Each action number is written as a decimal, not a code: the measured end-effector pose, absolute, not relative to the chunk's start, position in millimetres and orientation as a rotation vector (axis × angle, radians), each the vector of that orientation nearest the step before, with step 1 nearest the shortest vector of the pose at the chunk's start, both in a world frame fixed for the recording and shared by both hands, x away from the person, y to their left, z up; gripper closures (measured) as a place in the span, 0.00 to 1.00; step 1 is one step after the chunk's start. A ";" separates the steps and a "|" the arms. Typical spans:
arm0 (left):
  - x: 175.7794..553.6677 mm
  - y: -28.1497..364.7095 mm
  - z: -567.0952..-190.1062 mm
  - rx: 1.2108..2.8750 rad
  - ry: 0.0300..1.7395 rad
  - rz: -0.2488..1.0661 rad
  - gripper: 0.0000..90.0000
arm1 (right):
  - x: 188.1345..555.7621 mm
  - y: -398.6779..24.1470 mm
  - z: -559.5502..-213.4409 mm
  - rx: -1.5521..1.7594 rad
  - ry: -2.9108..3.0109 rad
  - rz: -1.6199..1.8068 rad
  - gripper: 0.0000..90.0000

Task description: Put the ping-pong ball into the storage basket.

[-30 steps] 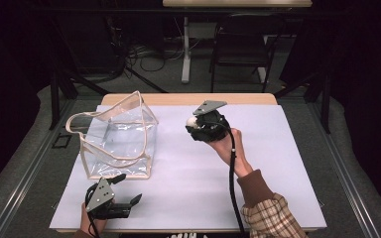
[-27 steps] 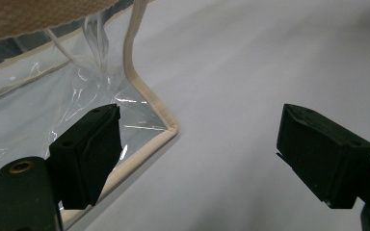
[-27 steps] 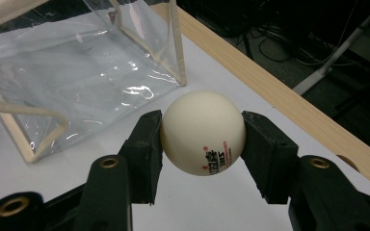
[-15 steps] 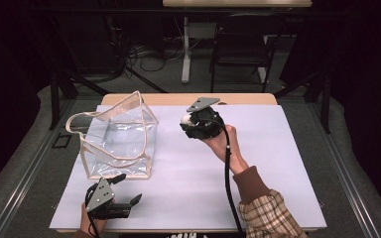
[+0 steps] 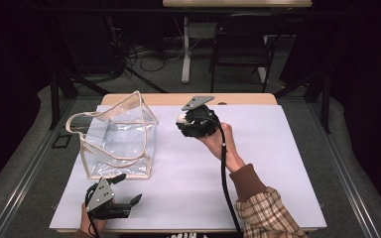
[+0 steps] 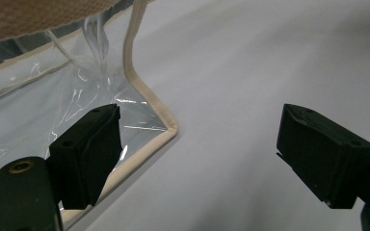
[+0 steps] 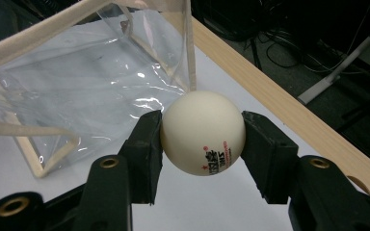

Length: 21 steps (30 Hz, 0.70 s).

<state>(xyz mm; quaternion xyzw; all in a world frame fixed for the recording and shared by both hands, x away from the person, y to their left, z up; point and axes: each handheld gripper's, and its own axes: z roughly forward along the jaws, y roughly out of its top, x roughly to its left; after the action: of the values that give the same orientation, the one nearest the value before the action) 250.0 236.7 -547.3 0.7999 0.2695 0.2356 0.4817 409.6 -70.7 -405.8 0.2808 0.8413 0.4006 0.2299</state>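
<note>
— What were the right tongs (image 7: 202, 139) doing?
— They gripped a white ball (image 7: 203, 132), one pad against each side, raised above the desk (image 5: 278, 148) beside the clear bag (image 5: 116, 139).
— Where did the ball sit relative to the bag?
— Outside it, near its far right corner edge.
— And the left tongs (image 6: 197, 154)?
— They stood wide open with nothing between them, low at the desk's near edge, pointing at the bag's bottom corner (image 6: 166, 132).

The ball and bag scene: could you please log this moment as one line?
right gripper shut on ball | left gripper open, empty | clear bag upright on table
</note>
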 end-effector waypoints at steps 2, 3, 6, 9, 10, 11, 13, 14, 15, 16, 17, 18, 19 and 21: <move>250.1 236.7 -547.3 1.950 0.657 0.574 0.18 | 409.9 -69.9 -405.2 0.771 2.316 1.105 0.56; 250.1 236.7 -547.3 1.950 0.656 0.575 0.18 | 410.4 -68.3 -403.9 0.766 2.317 1.105 0.56; 250.0 236.7 -547.3 1.949 0.656 0.575 0.18 | 410.2 -65.3 -401.8 0.759 2.318 1.104 0.56; 250.1 236.9 -547.2 1.949 0.655 0.576 0.18 | 409.9 -62.9 -399.9 0.753 2.315 1.103 0.56; 250.1 236.9 -547.2 1.949 0.655 0.576 0.18 | 409.9 -62.9 -399.9 0.753 2.315 1.103 0.56; 250.1 236.9 -547.2 1.949 0.655 0.576 0.18 | 410.1 -61.3 -398.8 0.747 2.317 1.101 0.56; 250.1 236.9 -547.2 1.949 0.655 0.576 0.18 | 410.2 -60.1 -398.4 0.746 2.319 1.101 0.56; 250.1 236.9 -547.2 1.949 0.655 0.576 0.18 | 410.2 -60.1 -398.4 0.746 2.319 1.101 0.56; 250.2 236.9 -547.3 1.949 0.655 0.576 0.18 | 410.4 -58.3 -398.5 0.740 2.321 1.099 0.56; 250.1 236.7 -547.3 1.948 0.656 0.575 0.18 | 410.4 -57.7 -398.6 0.739 2.323 1.097 0.56; 250.1 236.7 -547.3 1.948 0.656 0.575 0.18 | 410.4 -57.7 -398.6 0.739 2.323 1.097 0.56; 250.1 236.8 -547.3 1.949 0.655 0.576 0.18 | 410.4 -57.0 -398.6 0.738 2.324 1.099 0.56; 250.2 236.8 -547.3 1.949 0.655 0.576 0.18 | 410.7 -56.3 -398.6 0.735 2.322 1.100 0.56; 250.3 236.9 -547.3 1.948 0.655 0.576 0.18 | 410.7 -54.9 -398.1 0.731 2.326 1.095 0.56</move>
<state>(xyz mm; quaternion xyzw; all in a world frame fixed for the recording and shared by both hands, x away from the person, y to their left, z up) 250.3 236.9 -547.3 0.7995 0.2688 0.2364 0.4824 410.7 -54.9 -398.1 0.2660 0.8464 0.3986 0.2321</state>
